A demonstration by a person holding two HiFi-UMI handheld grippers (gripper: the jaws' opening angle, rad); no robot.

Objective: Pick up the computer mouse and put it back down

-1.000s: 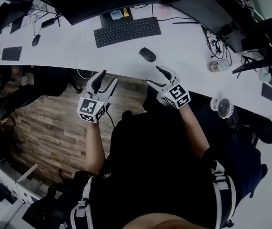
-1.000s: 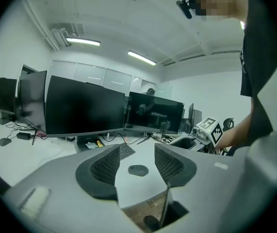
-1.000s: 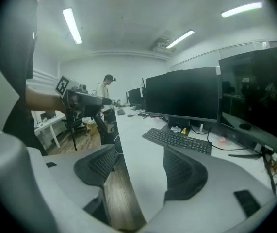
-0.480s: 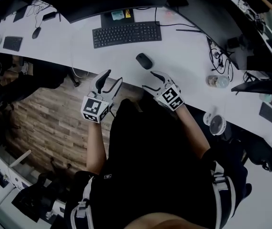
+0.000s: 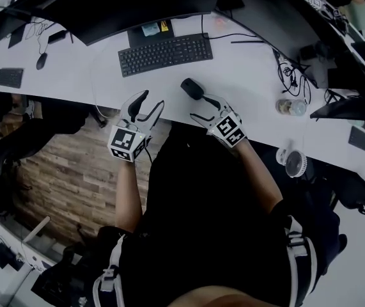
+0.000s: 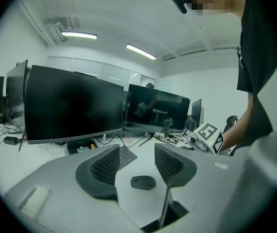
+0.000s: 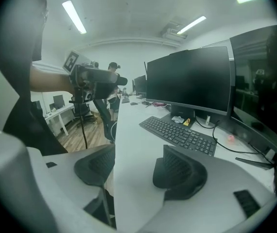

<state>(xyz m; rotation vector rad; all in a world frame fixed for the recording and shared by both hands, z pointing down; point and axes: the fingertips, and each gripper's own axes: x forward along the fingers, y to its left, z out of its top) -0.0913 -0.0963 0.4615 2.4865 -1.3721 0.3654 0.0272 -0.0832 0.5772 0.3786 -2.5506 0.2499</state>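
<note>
White laminate is covering the long desk (image 5: pixel 252 62), and in the head view a flat black keyboard (image 5: pixel 165 54) is lying on it below a curved black monitor (image 5: pixel 137 2). The small black oval computer mouse (image 5: pixel 192 88) is resting on the desk just beside the keyboard's near right corner, on the person's side. The left gripper (image 5: pixel 151 100) is hovering near the keyboard's near edge, at the desk's rim. Its bare forearm is running straight out from the person's black-clad body. The right gripper (image 5: pixel 201 106) is reaching in from the keyboard's right end on a forearm slanting up from the elbow, its tips just beside the mouse but not touching it.

In the left gripper view, the left gripper (image 6: pixel 137 149) is tilting slightly down with its ribbed pads standing wide apart and gripping nothing. The mouse (image 6: pixel 143 182) is showing in the gap, farther out on the desk, with the keyboard (image 6: pixel 126 155) beyond it.

In the right gripper view, the right gripper (image 7: pixel 138 157) is also standing wide open and empty over bare desk. The keyboard (image 7: pixel 179 134) is stretching away beyond its right-hand pad.
</note>
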